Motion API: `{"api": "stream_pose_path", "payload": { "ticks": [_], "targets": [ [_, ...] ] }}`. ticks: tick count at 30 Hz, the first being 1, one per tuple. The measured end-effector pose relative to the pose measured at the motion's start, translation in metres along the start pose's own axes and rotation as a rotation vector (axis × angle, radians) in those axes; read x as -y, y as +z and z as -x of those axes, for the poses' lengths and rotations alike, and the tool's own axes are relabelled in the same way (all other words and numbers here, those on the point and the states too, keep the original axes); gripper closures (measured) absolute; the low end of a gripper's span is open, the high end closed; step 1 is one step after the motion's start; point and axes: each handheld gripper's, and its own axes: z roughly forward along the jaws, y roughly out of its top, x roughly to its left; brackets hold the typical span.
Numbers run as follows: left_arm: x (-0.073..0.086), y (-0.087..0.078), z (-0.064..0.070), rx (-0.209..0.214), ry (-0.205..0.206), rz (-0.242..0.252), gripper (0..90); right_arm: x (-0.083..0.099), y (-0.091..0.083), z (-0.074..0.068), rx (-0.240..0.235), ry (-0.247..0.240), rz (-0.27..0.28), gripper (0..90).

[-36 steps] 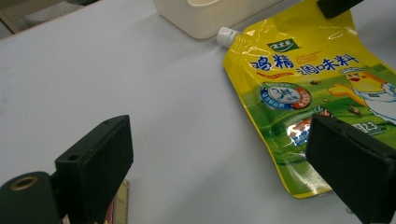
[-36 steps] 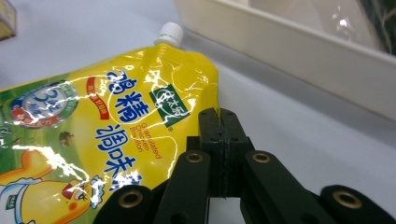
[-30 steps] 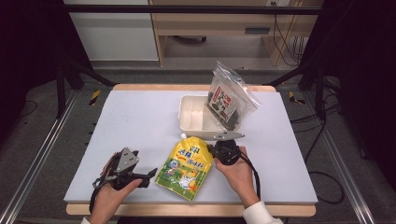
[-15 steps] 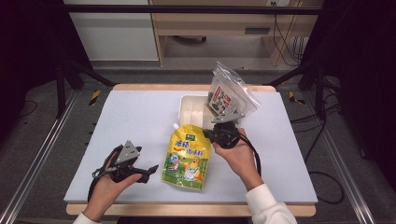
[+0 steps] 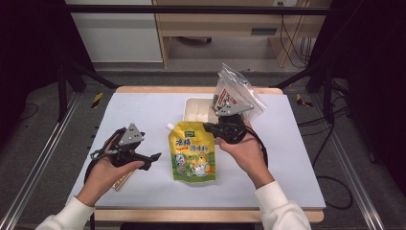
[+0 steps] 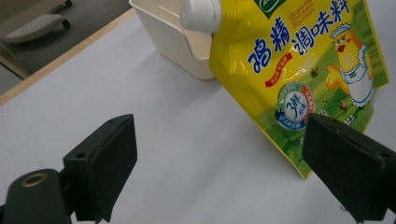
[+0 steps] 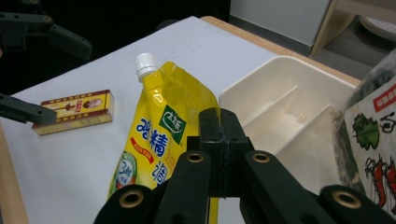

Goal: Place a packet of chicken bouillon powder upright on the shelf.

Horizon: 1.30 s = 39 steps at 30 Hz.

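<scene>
The right claw point(image 5: 209, 128) is clenched on the top edge of the yellow pouch point(image 5: 193, 152), which hangs beside the white bin point(image 5: 196, 108) over the tabletop point(image 5: 143, 110). The left claw point(image 5: 154, 156) is released, holding nothing.

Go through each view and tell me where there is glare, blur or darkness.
High view: even light on the white table, dark surroundings, slightly soft. Left gripper view: sharp print on the glossy yellow spouted pouch, mild sheen. Right gripper view: glare streaks on that pouch; the right gripper is close and dark; black background at top left.

Lab, rail-framed table point(image 5: 143, 103), floor cables point(image 5: 330, 184)
</scene>
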Motion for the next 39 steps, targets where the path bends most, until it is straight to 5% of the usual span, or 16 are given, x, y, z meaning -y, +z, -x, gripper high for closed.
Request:
{"api": "stream_pose_path", "payload": {
  "ticks": [10, 25, 39],
  "targets": [
    [-0.021, -0.001, 0.001, 0.006, 0.036, 0.011, 11.6, -0.013, -0.01, -0.007, -0.01, -0.045, 0.022, 90.0],
    [-0.028, -0.006, -0.004, 0.001, 0.047, 0.01, 11.9, -0.021, -0.011, -0.018, -0.043, -0.084, 0.03, 90.0],
    [-0.036, -0.007, -0.005, 0.032, 0.109, -0.02, 12.7, -0.017, -0.023, -0.036, -0.117, -0.145, 0.045, 90.0]
  ]
}}
